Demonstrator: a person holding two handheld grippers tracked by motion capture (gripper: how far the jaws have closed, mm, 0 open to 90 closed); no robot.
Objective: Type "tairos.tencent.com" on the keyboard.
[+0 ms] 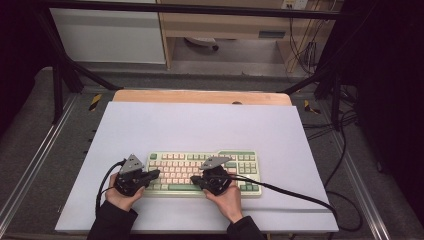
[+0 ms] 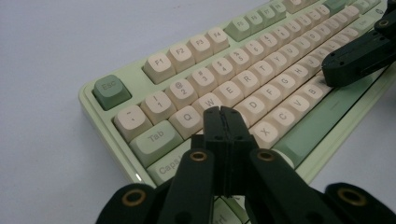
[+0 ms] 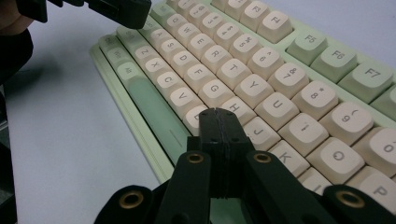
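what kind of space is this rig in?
Most likely a lab or data-collection workstation. A white mat covers a wooden table inside a black frame. Loose cables trail on the floor, and a keyboard sits on the mat.

Pale green keyboard (image 1: 205,173) with cream keys lies flat near the table's front edge
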